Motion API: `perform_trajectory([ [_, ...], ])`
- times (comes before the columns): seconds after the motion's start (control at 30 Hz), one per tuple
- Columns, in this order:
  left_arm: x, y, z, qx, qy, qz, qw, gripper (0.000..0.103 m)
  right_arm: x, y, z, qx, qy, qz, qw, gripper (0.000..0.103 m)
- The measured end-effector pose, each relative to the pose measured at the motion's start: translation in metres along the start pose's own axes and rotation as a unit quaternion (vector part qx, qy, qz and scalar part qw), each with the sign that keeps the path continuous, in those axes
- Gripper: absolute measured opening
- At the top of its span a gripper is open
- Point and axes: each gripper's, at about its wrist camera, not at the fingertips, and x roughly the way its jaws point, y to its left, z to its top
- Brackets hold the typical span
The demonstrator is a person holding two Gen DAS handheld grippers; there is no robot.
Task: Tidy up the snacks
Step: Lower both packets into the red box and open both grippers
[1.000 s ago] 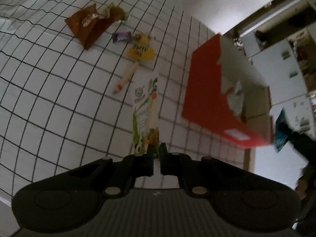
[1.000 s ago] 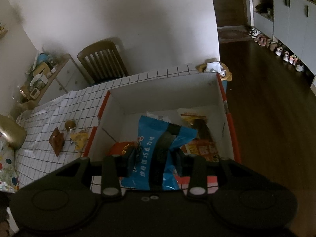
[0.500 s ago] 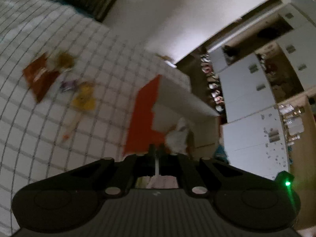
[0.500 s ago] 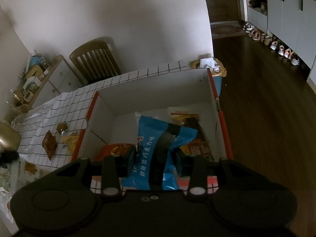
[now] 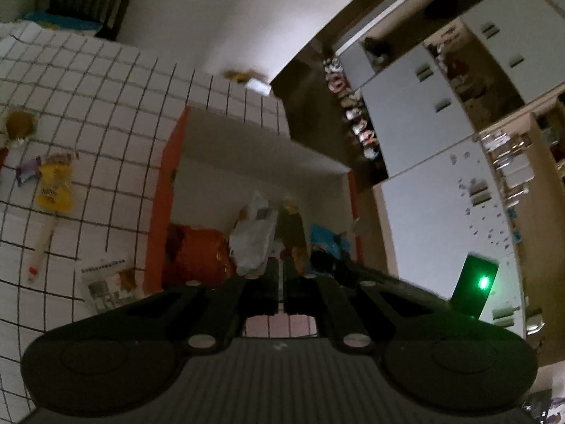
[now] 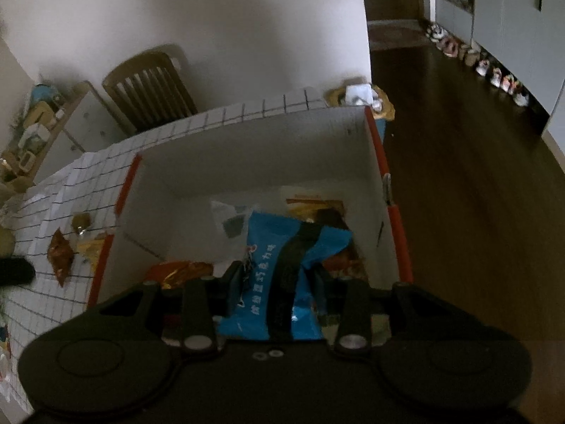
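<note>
1. While the view from the left gripper (image 5: 280, 282) looked a second ago at the white, black-gridded table (image 5: 106, 106) with a white-and-green pouch in its jaws, it now looks into the red-sided, white-lined cardboard box (image 5: 261, 148)
2. Its jaws are closed; only a thin pale sliver shows in the gap, and I cannot tell whether that is a packet's edge
3. A white printed flat pouch (image 5: 106, 279) lies on the table just beside the box's red wall; whether it is the same pouch is unclear
4. The right gripper (image 6: 279, 282) keeps its jaws clamped on the blue crinkly snack packet with a black band (image 6: 282, 247), which has come lower and hangs over the box's inside, above the packets already there
5. Judged from this, both hands have reached the box; the yellow sachet (image 5: 54, 190) and brown wrapper (image 6: 60, 254) are still out on the table
</note>
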Motion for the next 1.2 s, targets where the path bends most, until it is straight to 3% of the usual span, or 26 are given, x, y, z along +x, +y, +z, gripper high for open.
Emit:
perform_trajectory([
  [0.13, 0.021, 0.000, -0.004, 0.012, 0.012, 0.019, 0.9997, 0.002, 0.010, 0.000, 0.006, -0.001, -0.001, -0.013, 1.000, 0.045],
  [0.23, 0.034, 0.000, -0.005, 0.026, 0.018, 0.032, 0.9990, 0.002, 0.009, 0.004, 0.004, -0.007, -0.004, -0.011, 1.000, 0.060],
  [0.33, 0.045, -0.001, -0.006, 0.044, 0.025, 0.048, 0.9976, 0.006, 0.002, 0.008, 0.000, -0.012, -0.007, 0.001, 1.000, 0.064],
  [0.4, 0.049, 0.000, -0.008, 0.048, 0.032, 0.049, 0.9971, 0.014, -0.003, 0.010, -0.002, -0.016, -0.006, 0.009, 1.000, 0.067],
  [0.47, 0.051, 0.000, -0.010, 0.052, 0.032, 0.053, 0.9968, 0.045, -0.010, 0.013, -0.003, -0.022, -0.009, 0.014, 1.000, 0.072],
  [0.53, 0.048, -0.001, -0.013, 0.061, 0.020, 0.059, 0.9962, 0.065, -0.016, 0.017, -0.006, -0.031, -0.013, 0.019, 0.999, 0.073],
  [0.57, 0.045, -0.002, -0.015, 0.068, 0.012, 0.063, 0.9956, 0.068, -0.018, 0.018, -0.004, -0.034, -0.014, 0.021, 0.999, 0.074],
  [0.8, 0.027, -0.002, -0.021, 0.102, -0.018, 0.095, 0.9901, 0.071, -0.036, 0.030, -0.010, -0.041, -0.027, 0.028, 0.998, 0.086],
  [1.2, -0.026, 0.029, -0.028, 0.114, -0.060, 0.106, 0.9860, 0.074, -0.066, 0.080, -0.023, -0.060, -0.056, 0.053, 0.995, 0.100],
])
